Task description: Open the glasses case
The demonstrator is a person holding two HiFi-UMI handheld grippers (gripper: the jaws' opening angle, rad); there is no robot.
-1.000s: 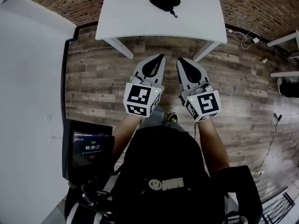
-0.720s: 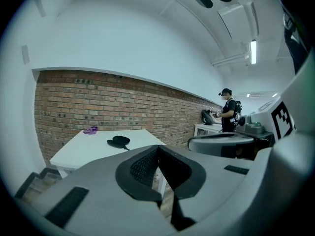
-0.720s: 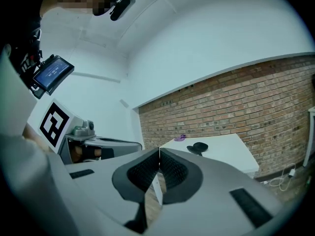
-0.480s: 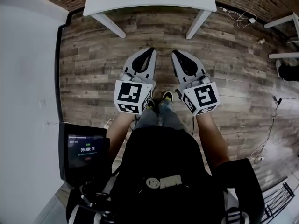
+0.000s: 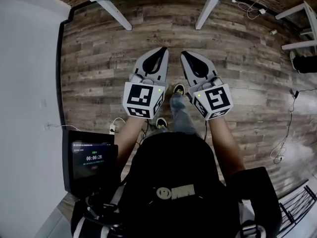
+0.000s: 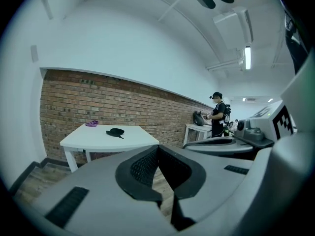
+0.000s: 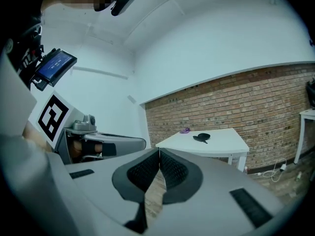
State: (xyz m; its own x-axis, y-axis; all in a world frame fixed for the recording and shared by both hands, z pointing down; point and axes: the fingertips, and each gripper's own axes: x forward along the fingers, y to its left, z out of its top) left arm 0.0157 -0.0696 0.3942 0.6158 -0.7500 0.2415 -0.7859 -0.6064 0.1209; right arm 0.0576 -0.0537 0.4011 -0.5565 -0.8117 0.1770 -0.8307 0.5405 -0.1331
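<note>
While the left gripper (image 5: 162,50) and the right gripper (image 5: 184,54) are held out side by side above a wood-plank floor (image 5: 99,48), both are seen from above in the head view, pointing away from the person's body. In the left gripper view the jaws are shown clenched, pad against pad, with nothing gripped between them. The same is shown in the right gripper view.

The glasses case (image 6: 116,131), a dark rounded shape, is seen lying on a white table (image 6: 138,139), well apart from both grippers. A small purple object (image 6: 91,123) is set near the table's far corner, apart from the case. A brick wall (image 6: 147,107) is seen behind the table.

In the head view only the table's near edge and two legs are caught, at the top. A lit screen (image 5: 91,158) is seen at the person's left side. Another person (image 6: 218,113) is seen standing further along the wall.
</note>
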